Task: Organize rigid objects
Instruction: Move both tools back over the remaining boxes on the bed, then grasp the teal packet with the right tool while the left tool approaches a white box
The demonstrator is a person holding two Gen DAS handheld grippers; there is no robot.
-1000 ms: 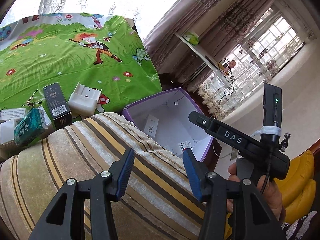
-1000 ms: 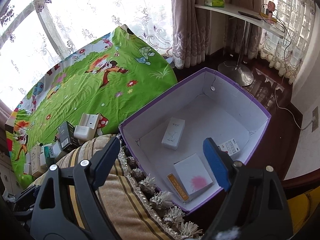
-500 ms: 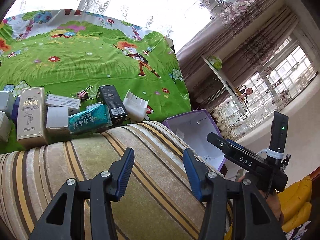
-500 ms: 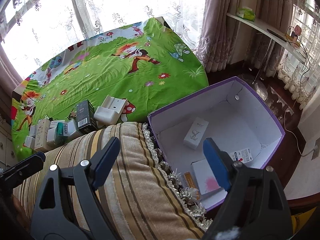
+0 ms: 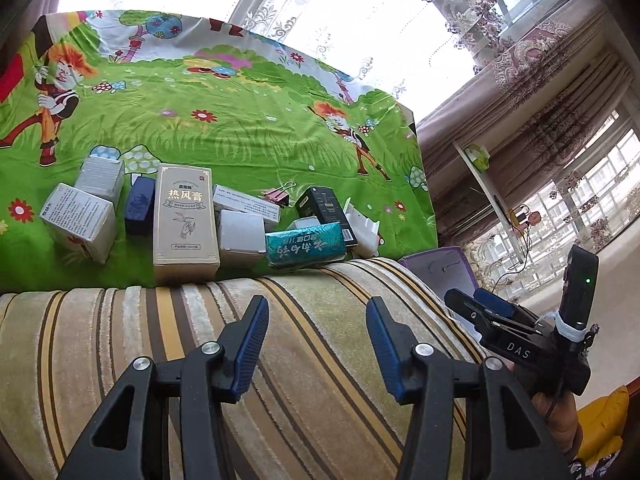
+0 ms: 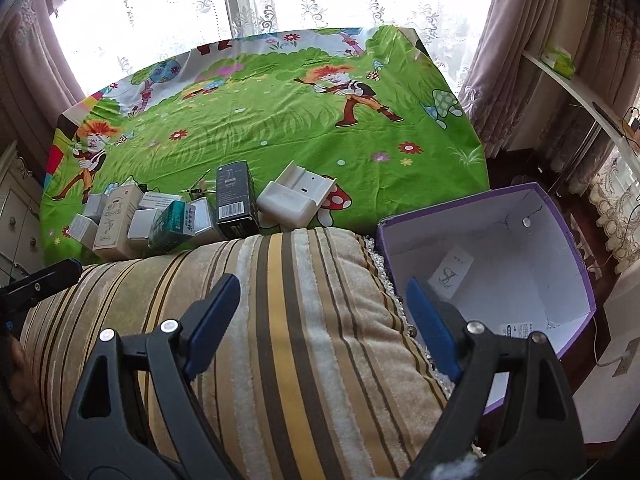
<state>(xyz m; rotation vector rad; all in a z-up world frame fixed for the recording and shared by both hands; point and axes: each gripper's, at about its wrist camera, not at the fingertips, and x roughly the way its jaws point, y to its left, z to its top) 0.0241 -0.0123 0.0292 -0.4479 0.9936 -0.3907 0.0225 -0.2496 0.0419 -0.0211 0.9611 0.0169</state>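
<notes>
Both tongs empty above the striped cushion; boxes wait on the green cloth beyond.

Left tongs (image 5: pixel 316 344): blue pads parted, a moderate gap, nothing between them, over the striped cushion (image 5: pixel 304 360). Right tongs (image 6: pixel 320 320): spread wide, nothing held, over the same cushion beside the purple box (image 6: pixel 560 216). Purple box sits right of the cushion, open-topped; a small white carton (image 6: pixel 450 270) and a labelled white packet lie inside on its floor. Loose boxes cluster at the cloth's near edge, against the cushion: tall beige box (image 5: pixel 185 220), teal packet (image 5: pixel 305 243), black box (image 6: pixel 235 200), white plastic holder (image 6: pixel 294 200), several small white cartons. Green cartoon cloth (image 6: pixel 280 120) covers the surface under them.
</notes>
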